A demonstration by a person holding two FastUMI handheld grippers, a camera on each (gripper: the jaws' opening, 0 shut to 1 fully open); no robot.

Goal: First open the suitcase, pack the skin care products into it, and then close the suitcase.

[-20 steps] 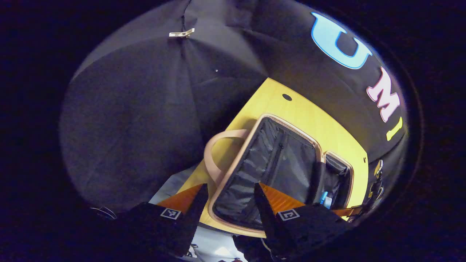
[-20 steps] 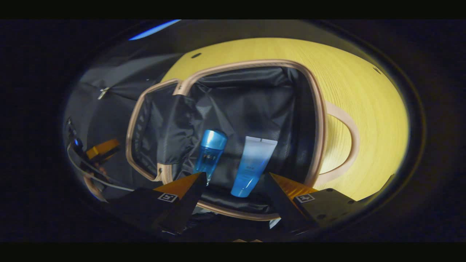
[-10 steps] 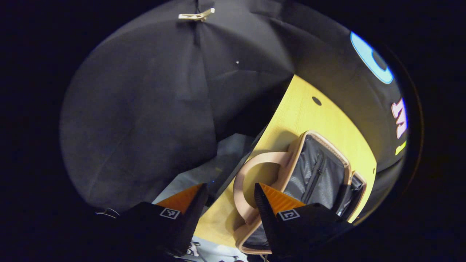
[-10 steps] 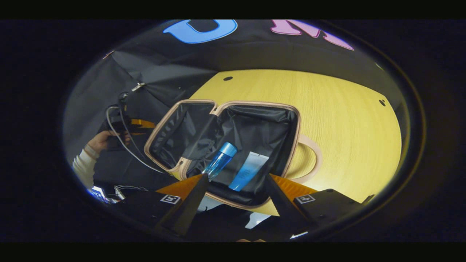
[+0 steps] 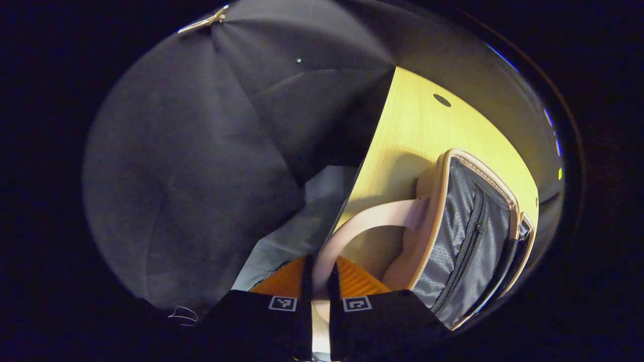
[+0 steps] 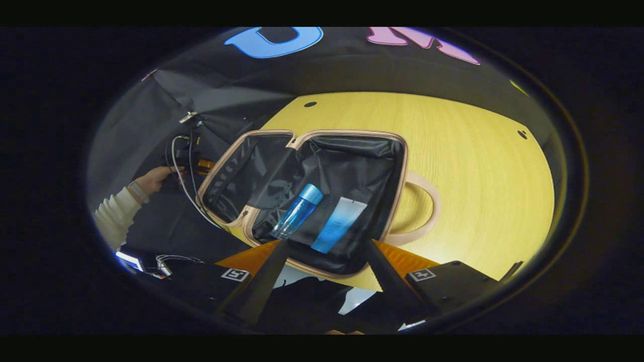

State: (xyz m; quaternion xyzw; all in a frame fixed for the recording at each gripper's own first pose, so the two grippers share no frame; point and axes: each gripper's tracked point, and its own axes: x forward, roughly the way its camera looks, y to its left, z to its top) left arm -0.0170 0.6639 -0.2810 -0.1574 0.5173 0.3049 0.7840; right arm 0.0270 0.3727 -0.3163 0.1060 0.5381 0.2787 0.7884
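In the left gripper view, the left gripper (image 5: 320,281) is clamped on the suitcase's pale handle (image 5: 352,226), both fingers pressing the strap. The suitcase (image 6: 402,166) lies open on the yellow table (image 6: 478,166), with a blue bottle (image 6: 298,210) and a tube (image 6: 338,224) side by side inside. The right gripper (image 6: 324,261) hovers above the near rim, fingers spread apart. Far left, a white-sleeved hand (image 6: 153,177) holds the other gripper.

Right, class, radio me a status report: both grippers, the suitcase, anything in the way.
Left gripper shut on lid handle. Right gripper open. Suitcase open; bottle and tube inside. Nothing obstructing.
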